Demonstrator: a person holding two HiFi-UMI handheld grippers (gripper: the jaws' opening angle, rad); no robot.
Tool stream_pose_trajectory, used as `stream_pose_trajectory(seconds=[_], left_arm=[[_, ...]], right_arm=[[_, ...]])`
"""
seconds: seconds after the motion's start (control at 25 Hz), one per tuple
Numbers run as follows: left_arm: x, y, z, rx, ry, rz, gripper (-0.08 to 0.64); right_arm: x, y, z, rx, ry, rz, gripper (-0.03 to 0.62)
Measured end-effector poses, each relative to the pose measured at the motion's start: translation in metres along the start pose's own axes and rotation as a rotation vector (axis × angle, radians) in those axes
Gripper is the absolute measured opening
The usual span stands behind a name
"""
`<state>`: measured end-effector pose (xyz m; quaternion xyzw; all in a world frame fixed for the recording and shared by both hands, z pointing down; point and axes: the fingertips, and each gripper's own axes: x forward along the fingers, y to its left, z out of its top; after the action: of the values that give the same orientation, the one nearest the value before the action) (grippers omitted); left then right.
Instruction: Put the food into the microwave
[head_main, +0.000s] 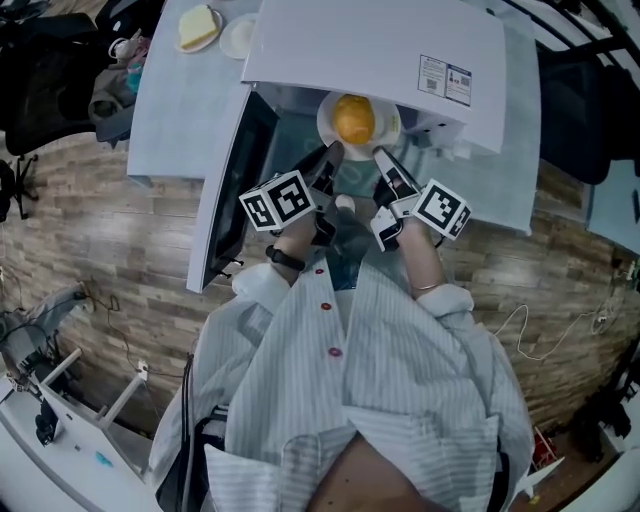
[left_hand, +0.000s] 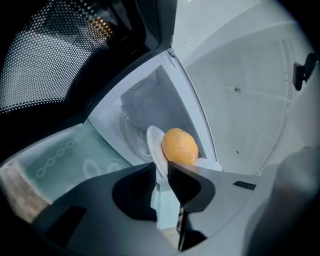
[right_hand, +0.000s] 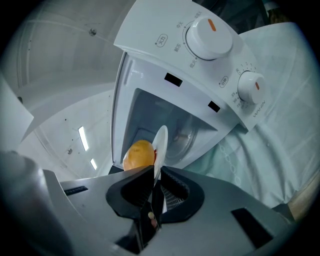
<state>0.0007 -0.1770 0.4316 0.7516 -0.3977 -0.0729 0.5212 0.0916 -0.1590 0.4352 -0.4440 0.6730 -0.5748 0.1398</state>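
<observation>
Right tongs (right_hand: 154, 171) on plate (right_hand: 161, 142), dials (right_hand: 209, 36) beyond

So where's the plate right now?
Head view, top centre: the plate is at the open microwave, gripped by left gripper and right gripper.

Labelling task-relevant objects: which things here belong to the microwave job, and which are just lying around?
In the job: orange food on white plate; left tongs and right tongs, both clamped on its rim; microwave, door open.

Lying about: yellow food and small white dish on the table.
</observation>
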Motion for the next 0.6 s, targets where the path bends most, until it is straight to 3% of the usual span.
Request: stream_pose_trajectory(seconds=[0.2, 0.6], left_arm=[[0.001, 0.006, -0.001, 0.022, 0.009, 0.013, 0.069], [0.01, 0.023, -0.01, 0.071, 0.056, 0.039, 0.079]], right_arm=[[0.007, -0.001, 0.001, -0.057, 0.009, 0.012, 0.051], [0.016, -0.02, -0.003, -0.08, 0.017, -0.033, 0.051]])
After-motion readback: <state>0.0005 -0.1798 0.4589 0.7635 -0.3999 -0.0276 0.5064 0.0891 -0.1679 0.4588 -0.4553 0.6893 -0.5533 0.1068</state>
